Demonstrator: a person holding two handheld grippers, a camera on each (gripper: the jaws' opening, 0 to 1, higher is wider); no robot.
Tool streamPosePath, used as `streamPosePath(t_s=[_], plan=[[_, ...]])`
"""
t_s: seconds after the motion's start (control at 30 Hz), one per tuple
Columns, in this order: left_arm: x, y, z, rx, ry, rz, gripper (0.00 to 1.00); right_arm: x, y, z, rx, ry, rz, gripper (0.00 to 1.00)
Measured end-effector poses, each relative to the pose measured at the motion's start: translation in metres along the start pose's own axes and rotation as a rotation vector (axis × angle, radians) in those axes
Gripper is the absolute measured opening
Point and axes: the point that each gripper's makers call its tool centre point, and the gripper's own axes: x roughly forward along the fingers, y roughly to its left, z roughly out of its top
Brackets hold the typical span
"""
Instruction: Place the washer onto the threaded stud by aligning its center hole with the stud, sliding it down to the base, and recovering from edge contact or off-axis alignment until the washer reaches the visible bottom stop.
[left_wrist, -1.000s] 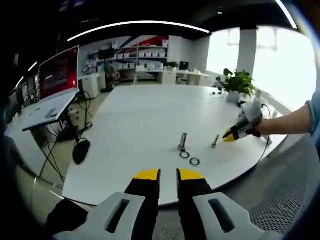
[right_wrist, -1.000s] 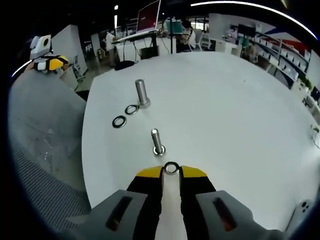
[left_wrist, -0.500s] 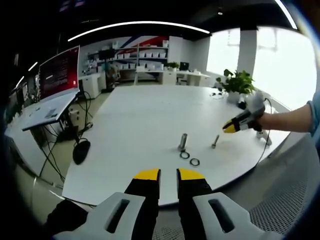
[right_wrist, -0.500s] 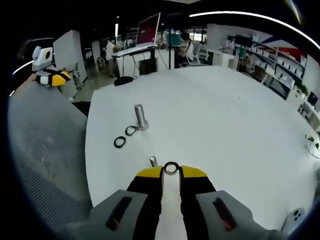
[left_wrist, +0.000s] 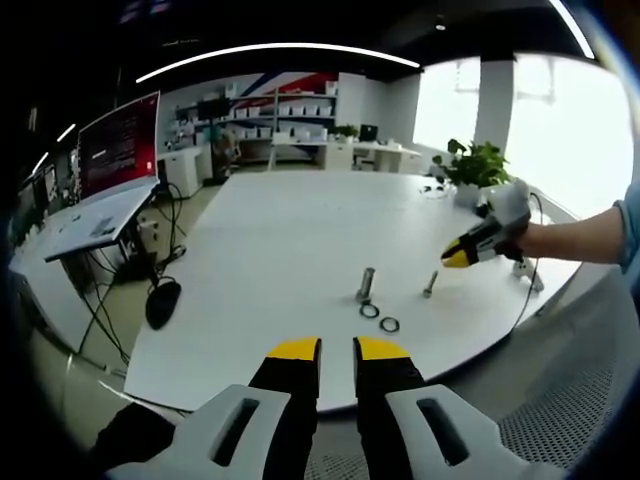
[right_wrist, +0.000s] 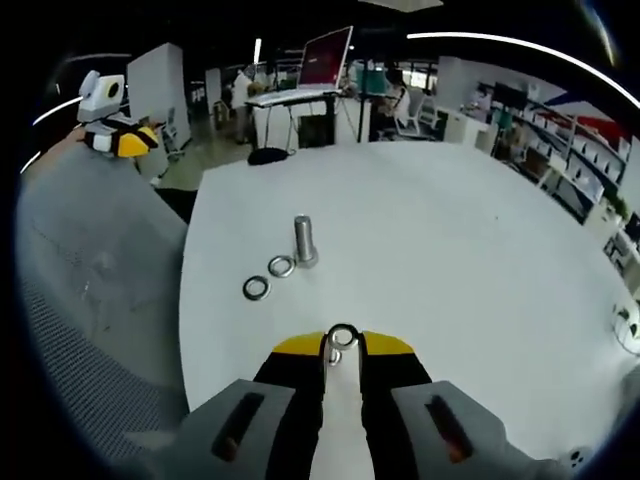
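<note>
we are at the alignment step: the right gripper (right_wrist: 342, 345) pinches the washer (right_wrist: 343, 335) on edge between its yellow tips, its hole facing the camera, and in the right gripper view the top of the threaded stud (right_wrist: 334, 356) peeks out just beneath the washer, between the tips. seen from the left gripper view, the right gripper (left_wrist: 458, 260) hangs above and just to the right of that stud (left_wrist: 430, 283), which stands upright on the white bench (left_wrist: 270, 250), so the washer looks close to the stud's top but not yet threaded on. we judge the next move calls for tipping the washer flat, centring its hole over the stud, and lowering it to the base, easing off if an edge catches. beyond the stud stand a thicker bolt (right_wrist: 304, 241) and two loose washers (right_wrist: 269, 278) lying flat just beside it. the hand holding the right gripper reaches in over the bench from the far side of the stud, forearm extended, the gripper angled down toward the stud. the left gripper (left_wrist: 337, 350) is held back off the bench edge, well apart from the stud, its tips slightly apart with nothing between them.
</note>
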Motion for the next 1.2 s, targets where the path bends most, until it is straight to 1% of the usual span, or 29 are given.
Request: streamPosePath(t_s=[0.03,0.1,0.17,0.27,0.37,0.43,0.6,0.73,0.87,1.2], plan=[[0.000,0.000,0.000,0.000,0.000,0.000,0.10,0.001,0.001,-0.001,-0.009,0.011,0.006,0.14],[0.000,0.000,0.000,0.000,-0.001,0.000,0.10,0.004,0.004,-0.007,-0.027,0.066,0.024,0.14],[0.000,0.000,0.000,0.000,-0.002,-0.001,0.10,0.009,0.004,-0.005,-0.036,0.064,0.029,0.14],[0.000,0.000,0.000,0.001,-0.002,-0.003,0.10,0.012,0.008,-0.006,-0.042,0.090,0.049,0.14],[0.000,0.000,0.000,0.001,-0.003,-0.003,0.10,0.016,0.006,-0.008,-0.077,0.126,0.032,0.14],[0.000,0.000,0.000,0.001,-0.004,-0.003,0.10,0.017,0.005,-0.007,-0.072,0.132,0.037,0.14],[0.000,-0.001,0.001,0.001,-0.007,-0.004,0.10,0.020,0.005,-0.012,-0.079,0.167,0.039,0.13],[0.000,0.000,0.001,0.000,-0.010,-0.005,0.10,0.021,0.003,-0.012,-0.074,0.170,0.040,0.13],[0.000,-0.001,0.001,0.000,-0.011,-0.006,0.10,0.021,0.005,-0.011,-0.081,0.186,0.042,0.13],[0.000,-0.001,0.002,0.000,-0.015,-0.007,0.10,0.026,0.003,-0.007,-0.133,0.235,0.049,0.13]])
